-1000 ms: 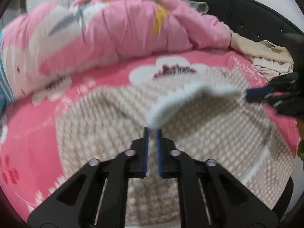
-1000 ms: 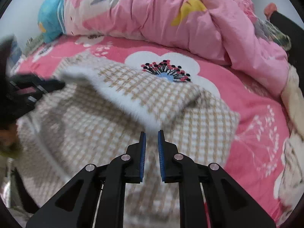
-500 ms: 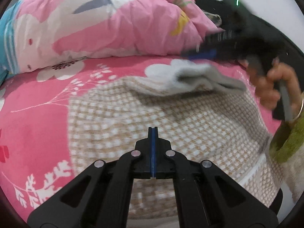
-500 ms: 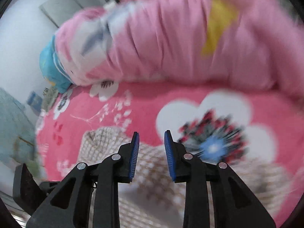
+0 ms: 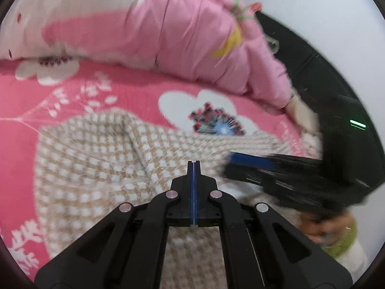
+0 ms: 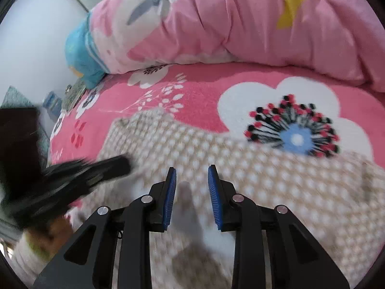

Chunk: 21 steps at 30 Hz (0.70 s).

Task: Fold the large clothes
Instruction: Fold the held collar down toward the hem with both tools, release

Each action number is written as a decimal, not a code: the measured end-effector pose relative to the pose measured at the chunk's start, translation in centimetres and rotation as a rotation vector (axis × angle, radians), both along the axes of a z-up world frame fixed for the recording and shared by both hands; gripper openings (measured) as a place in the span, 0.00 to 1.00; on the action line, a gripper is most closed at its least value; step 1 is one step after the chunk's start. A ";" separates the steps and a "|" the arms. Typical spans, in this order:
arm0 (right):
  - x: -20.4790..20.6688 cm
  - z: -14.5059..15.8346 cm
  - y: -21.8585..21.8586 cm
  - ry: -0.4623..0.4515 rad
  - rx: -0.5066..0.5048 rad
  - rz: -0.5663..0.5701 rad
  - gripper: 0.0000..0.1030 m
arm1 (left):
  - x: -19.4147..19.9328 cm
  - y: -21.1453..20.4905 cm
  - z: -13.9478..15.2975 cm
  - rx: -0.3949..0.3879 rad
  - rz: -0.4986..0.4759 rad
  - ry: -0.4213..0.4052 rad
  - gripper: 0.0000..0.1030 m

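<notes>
The left gripper (image 5: 193, 162) is clenched tight with nothing between its blue pads, poised over the checked garment (image 5: 96, 159) that lies spread on the pink flowered bedspread (image 5: 134, 96) (a rumpled pink quilt (image 5: 168, 31) is heaped behind it). The right gripper (image 6: 191, 172) is released, its jaws parted above the same garment, gripping nothing.

A pink flowered bed (image 6: 197, 96) carries a beige checked garment (image 6: 276, 180) and a bunched pink quilt (image 6: 240, 24).
</notes>
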State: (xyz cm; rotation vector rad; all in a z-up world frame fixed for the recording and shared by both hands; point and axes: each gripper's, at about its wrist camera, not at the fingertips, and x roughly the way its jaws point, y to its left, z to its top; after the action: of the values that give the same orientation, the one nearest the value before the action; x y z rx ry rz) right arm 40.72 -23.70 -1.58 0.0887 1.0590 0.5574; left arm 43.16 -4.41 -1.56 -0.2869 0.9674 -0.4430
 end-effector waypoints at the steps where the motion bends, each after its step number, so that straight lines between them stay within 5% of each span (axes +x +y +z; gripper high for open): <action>1: -0.6 -0.2 -0.7 -0.001 -0.038 0.001 0.27 | 0.2 -0.2 -1.2 0.034 0.006 0.028 0.00; 3: -2.1 -1.5 -3.0 0.006 -0.143 -0.006 0.22 | -0.1 0.2 -2.7 0.010 0.001 0.054 0.00; 6: -3.4 -1.7 -7.3 0.054 -0.097 -0.046 0.11 | -0.8 1.1 -3.2 -0.044 -0.002 0.039 0.01; 12: -3.9 3.5 -7.2 -0.024 -0.027 -0.085 0.20 | -1.5 1.2 -3.1 -0.014 -0.005 0.003 0.01; 14: -3.5 4.3 -5.5 -0.078 -0.073 -0.098 0.26 | -1.7 0.8 -2.9 0.012 -0.002 -0.017 0.01; 19: -1.3 -1.8 -1.9 -0.051 -0.308 -0.113 0.43 | -2.5 -0.4 -2.0 0.110 0.004 -0.079 0.02; 21: -2.1 -3.4 -2.2 -0.097 -0.293 -0.117 0.45 | -3.0 -0.7 -0.6 0.149 0.008 -0.127 0.02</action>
State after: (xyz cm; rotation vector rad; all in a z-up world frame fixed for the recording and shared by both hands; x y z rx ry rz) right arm 38.61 -25.86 -4.97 -0.1316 1.0237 0.2943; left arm 40.15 -5.13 -2.14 -0.1262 0.8693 -0.3755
